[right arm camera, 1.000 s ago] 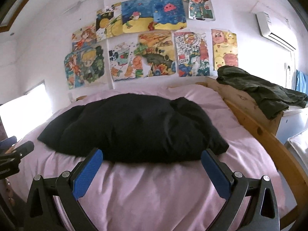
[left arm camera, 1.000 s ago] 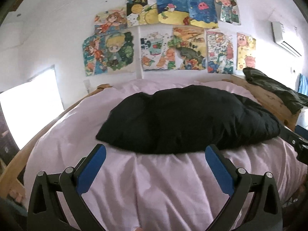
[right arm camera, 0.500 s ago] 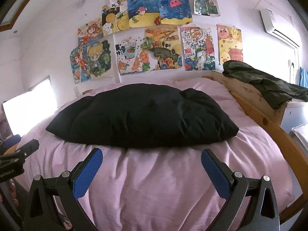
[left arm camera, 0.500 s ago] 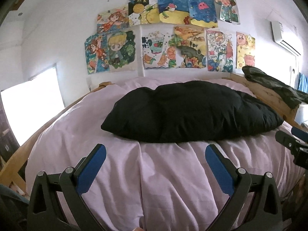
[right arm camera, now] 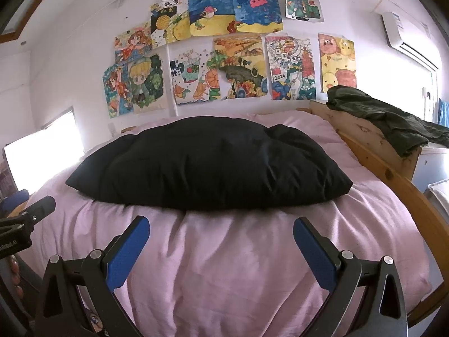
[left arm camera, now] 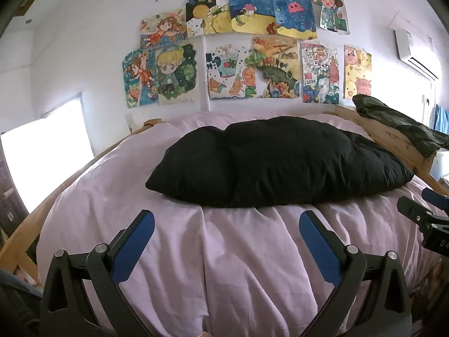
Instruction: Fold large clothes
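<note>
Hovering over pink sheet [left arm camera: 238, 266], left gripper [left arm camera: 226, 231] spread wide, nothing between blue pads [left arm camera: 132, 245]. Same for right gripper [right arm camera: 221, 237]: wide open, empty, above the bedding. Ahead of both, apart from fingertips, black padded garment [left arm camera: 280, 163] lying bunched across the bed. Right of it, wooden bed frame [right arm camera: 370, 137] with dark green clothing [right arm camera: 387, 118] draped on top. Farthest back, wall drawings [left arm camera: 252, 47].
</note>
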`<state>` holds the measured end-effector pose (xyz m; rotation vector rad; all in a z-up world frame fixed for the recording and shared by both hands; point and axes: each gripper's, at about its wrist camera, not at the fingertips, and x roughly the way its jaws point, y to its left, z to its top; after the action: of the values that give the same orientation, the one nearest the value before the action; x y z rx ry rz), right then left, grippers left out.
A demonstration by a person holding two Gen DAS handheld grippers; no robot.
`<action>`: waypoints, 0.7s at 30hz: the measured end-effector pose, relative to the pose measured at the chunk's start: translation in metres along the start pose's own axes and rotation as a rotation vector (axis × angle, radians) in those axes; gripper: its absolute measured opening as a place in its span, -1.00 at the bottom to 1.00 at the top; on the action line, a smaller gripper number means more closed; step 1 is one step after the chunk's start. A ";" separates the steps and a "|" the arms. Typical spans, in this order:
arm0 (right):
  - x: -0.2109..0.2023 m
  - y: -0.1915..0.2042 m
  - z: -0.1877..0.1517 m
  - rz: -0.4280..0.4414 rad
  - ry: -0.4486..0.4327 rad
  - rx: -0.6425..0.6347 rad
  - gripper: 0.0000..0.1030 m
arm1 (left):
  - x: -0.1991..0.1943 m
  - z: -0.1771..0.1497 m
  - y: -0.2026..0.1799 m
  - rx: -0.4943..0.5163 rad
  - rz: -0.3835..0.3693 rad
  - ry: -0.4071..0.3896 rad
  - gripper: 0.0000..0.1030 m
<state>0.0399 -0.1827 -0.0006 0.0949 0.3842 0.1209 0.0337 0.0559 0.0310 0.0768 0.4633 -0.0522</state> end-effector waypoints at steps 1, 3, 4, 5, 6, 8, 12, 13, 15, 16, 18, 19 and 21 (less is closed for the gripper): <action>0.000 0.000 0.000 0.000 0.000 -0.001 1.00 | 0.000 0.000 0.000 0.001 0.000 0.001 0.97; 0.001 0.000 0.000 0.002 0.000 -0.002 1.00 | 0.000 0.000 0.000 -0.001 0.001 0.000 0.97; 0.001 0.001 0.000 0.000 0.000 -0.001 1.00 | 0.000 0.000 0.001 -0.001 0.002 -0.001 0.97; 0.001 0.001 -0.001 0.001 0.000 0.000 1.00 | 0.000 0.000 0.001 -0.003 0.003 -0.002 0.97; 0.001 0.001 0.000 0.001 -0.001 0.000 1.00 | 0.000 0.000 0.002 -0.004 0.002 -0.001 0.97; 0.000 0.002 0.000 0.000 0.000 -0.002 1.00 | 0.000 0.000 0.002 -0.002 0.004 0.000 0.97; 0.001 0.002 -0.001 0.000 -0.001 -0.001 1.00 | 0.000 0.000 0.003 -0.002 0.002 -0.002 0.97; 0.001 0.003 -0.001 0.000 -0.001 -0.002 1.00 | 0.000 0.000 0.003 -0.002 0.002 -0.002 0.97; 0.001 0.003 -0.001 -0.001 0.001 -0.002 1.00 | 0.000 0.000 0.003 -0.001 0.002 0.000 0.97; 0.001 0.003 -0.001 0.000 0.001 0.000 1.00 | 0.000 0.000 0.003 -0.001 0.004 0.001 0.97; 0.001 0.003 -0.001 0.000 0.000 -0.001 1.00 | 0.001 0.000 0.004 -0.004 0.002 0.002 0.97; 0.001 0.003 -0.001 -0.001 0.001 -0.001 1.00 | 0.001 0.000 0.004 -0.005 0.001 0.003 0.97; 0.001 0.003 -0.001 0.000 0.001 0.001 1.00 | 0.002 -0.001 0.004 -0.006 0.002 0.008 0.96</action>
<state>0.0404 -0.1800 -0.0016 0.0956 0.3855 0.1209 0.0350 0.0604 0.0292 0.0714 0.4711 -0.0483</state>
